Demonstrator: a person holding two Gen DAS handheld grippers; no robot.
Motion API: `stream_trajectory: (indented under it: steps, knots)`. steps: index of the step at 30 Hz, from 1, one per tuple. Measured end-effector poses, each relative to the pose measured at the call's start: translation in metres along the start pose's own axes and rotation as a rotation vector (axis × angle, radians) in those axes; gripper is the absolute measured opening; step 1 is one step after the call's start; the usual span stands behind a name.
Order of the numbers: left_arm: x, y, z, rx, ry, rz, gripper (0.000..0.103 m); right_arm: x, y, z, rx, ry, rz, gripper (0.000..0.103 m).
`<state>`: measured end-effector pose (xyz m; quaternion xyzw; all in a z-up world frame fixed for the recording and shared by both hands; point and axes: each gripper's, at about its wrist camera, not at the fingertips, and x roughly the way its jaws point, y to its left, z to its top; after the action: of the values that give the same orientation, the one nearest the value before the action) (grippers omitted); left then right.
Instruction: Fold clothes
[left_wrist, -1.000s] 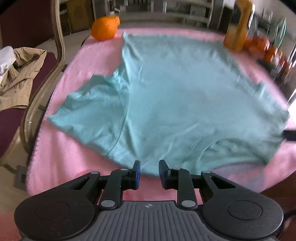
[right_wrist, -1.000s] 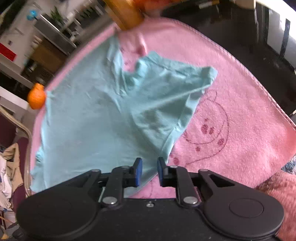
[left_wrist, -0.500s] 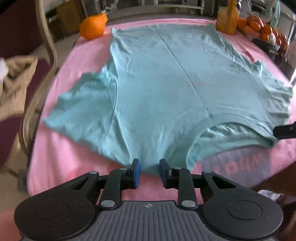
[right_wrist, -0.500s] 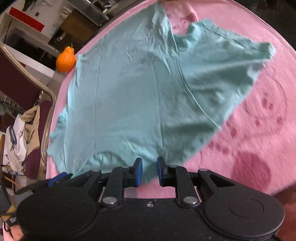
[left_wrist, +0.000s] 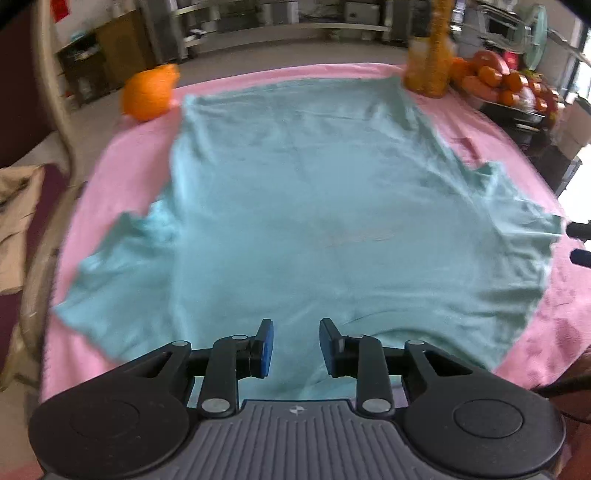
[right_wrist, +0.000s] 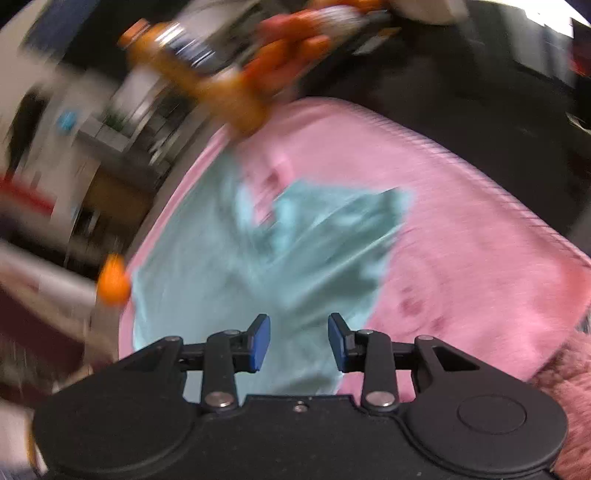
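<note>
A light teal T-shirt (left_wrist: 303, 221) lies spread flat on a pink blanket (left_wrist: 122, 155), collar toward me, sleeves out to the left and right. My left gripper (left_wrist: 294, 328) is open and empty, hovering just above the shirt's collar edge. In the blurred right wrist view the T-shirt (right_wrist: 280, 266) shows with its right sleeve (right_wrist: 354, 214) on the pink blanket (right_wrist: 461, 229). My right gripper (right_wrist: 298, 325) is open and empty above the shirt's near right part. Its dark tips (left_wrist: 580, 243) show at the right edge of the left wrist view.
An orange fruit (left_wrist: 149, 92) sits at the blanket's far left corner. An orange bottle (left_wrist: 428, 70) stands at the far right corner, with a pile of oranges (left_wrist: 495, 79) beside it. A chair with beige clothes (left_wrist: 18, 206) stands left of the table.
Both grippers have opened wider. The left gripper moved forward over the collar. The right gripper swung quickly to face the right sleeve, blurring its view.
</note>
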<state>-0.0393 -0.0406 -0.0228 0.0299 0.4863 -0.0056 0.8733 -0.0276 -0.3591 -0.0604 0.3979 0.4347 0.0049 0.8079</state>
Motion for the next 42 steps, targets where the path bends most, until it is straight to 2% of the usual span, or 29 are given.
stream_trajectory:
  steps: [3, 6, 8, 12, 14, 16, 20, 26, 29, 34, 36, 39, 42]
  knots:
    - [0.009, -0.010, -0.007, 0.035, -0.018, -0.026, 0.032, 0.001, -0.021, 0.019, 0.140, -0.081, -0.054, 0.035]
    - [0.015, -0.007, -0.012, 0.023, -0.012, -0.031, 0.032, 0.008, -0.042, 0.036, 0.248, -0.108, -0.071, 0.037]
    - [0.017, -0.005, -0.012, 0.011, -0.011, -0.039, 0.032, 0.016, -0.047, 0.042, 0.265, -0.121, -0.088, 0.037]
    - [0.020, -0.004, -0.012, 0.009, -0.015, -0.038, 0.032, 0.032, -0.041, 0.053, 0.233, -0.151, -0.146, 0.036]
    - [0.021, -0.005, -0.013, 0.018, -0.018, -0.029, 0.032, 0.040, -0.039, 0.055, 0.222, -0.159, -0.182, 0.029]
    - [0.021, -0.004, -0.013, 0.022, -0.023, -0.031, 0.032, 0.039, -0.038, 0.055, 0.204, -0.178, -0.185, 0.027]
    - [0.021, -0.002, -0.013, 0.022, -0.028, -0.026, 0.032, 0.046, -0.026, 0.049, 0.100, -0.172, -0.220, 0.007]
    - [0.018, -0.002, -0.014, 0.029, -0.057, -0.004, 0.032, 0.033, -0.016, 0.041, 0.031, -0.243, -0.196, 0.003]
    - [0.016, -0.002, -0.014, 0.028, -0.074, 0.007, 0.032, 0.025, 0.005, 0.032, -0.077, -0.277, -0.124, 0.003]
    - [0.013, 0.003, -0.018, 0.020, -0.082, 0.028, 0.032, 0.018, 0.060, 0.001, -0.388, -0.283, -0.004, 0.003]
    - [0.013, 0.006, -0.020, 0.012, -0.081, 0.037, 0.032, 0.019, 0.086, -0.024, -0.575, -0.246, 0.023, 0.003]
    - [0.014, 0.012, -0.022, -0.008, -0.075, 0.050, 0.032, 0.029, 0.115, -0.069, -0.870, -0.170, 0.006, 0.003]
    - [0.015, 0.016, -0.024, -0.022, -0.065, 0.055, 0.032, 0.045, 0.127, -0.111, -1.098, -0.083, -0.022, 0.003]
